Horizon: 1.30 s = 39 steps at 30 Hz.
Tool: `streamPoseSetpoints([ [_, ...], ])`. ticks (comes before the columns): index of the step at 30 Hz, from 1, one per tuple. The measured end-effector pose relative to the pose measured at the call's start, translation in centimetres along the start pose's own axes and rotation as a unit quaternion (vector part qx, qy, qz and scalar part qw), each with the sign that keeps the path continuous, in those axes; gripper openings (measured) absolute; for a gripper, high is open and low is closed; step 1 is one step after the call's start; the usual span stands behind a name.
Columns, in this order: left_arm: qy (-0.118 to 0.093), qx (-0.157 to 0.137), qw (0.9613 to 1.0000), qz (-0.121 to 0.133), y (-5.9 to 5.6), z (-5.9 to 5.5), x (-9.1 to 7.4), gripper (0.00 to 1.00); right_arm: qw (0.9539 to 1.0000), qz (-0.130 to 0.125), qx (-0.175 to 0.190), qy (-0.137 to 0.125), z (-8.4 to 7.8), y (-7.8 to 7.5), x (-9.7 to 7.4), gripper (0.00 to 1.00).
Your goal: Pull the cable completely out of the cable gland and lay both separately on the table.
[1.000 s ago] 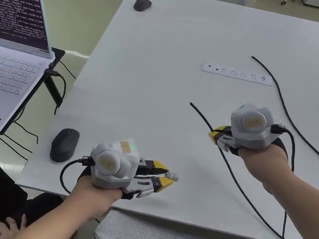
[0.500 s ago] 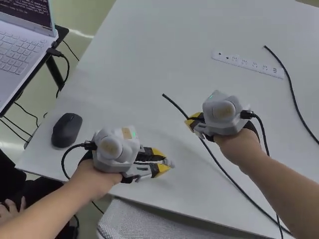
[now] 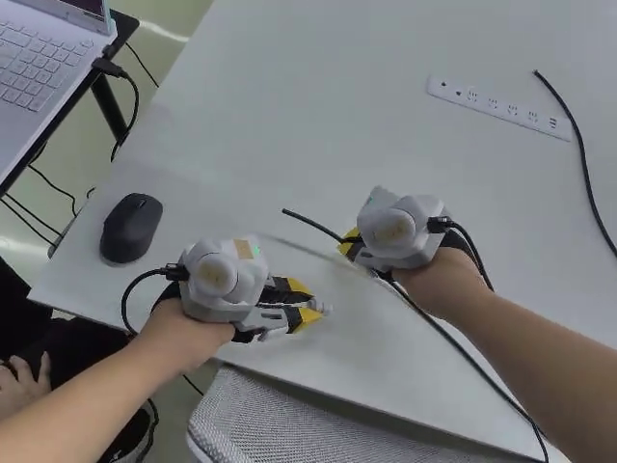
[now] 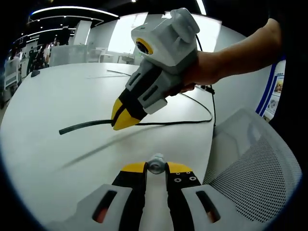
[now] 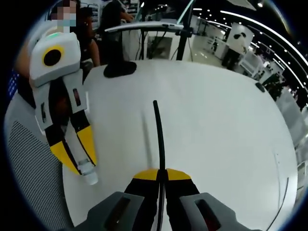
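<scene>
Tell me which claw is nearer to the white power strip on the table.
Right. The right claw, shut on the cable, is nearer the person than the power strip. The left claw, shut on the cable gland, is farther off, further left.

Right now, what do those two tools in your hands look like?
The left gripper and right gripper match: rounded pale-grey bodies with a yellowish round disc, black jaws with yellow tips, and a black cord leaving the back. The forearms are bare, with no sleeves or gloves.
</scene>
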<state>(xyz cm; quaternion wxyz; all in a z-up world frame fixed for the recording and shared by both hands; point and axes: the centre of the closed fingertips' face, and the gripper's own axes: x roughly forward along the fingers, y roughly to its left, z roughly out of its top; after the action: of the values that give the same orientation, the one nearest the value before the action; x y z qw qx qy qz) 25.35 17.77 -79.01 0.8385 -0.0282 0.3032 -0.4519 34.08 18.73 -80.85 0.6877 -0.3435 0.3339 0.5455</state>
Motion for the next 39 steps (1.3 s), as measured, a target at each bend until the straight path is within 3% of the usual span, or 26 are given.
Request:
streamPoseSetpoints([
  [5, 0.008, -0.005, 1.0000, 0.000, 0.3, -0.9, 0.1, 0.15, 0.9994, 0.022, -0.024, 0.014, -0.4, 1.6, 0.8, 0.00],
  [12, 0.018, -0.004, 0.9998, 0.002, 0.7, -1.5, 0.3, 0.15, 0.9990, 0.028, -0.030, 0.019, -0.7, 2.7, 1.3, 0.00],
  [39, 0.027, 0.005, 0.9996, -0.004, 0.7, -2.2, 0.6, 0.16, 0.9994, 0.033, 0.003, 0.003, -0.5, 2.6, 1.4, 0.00],
])
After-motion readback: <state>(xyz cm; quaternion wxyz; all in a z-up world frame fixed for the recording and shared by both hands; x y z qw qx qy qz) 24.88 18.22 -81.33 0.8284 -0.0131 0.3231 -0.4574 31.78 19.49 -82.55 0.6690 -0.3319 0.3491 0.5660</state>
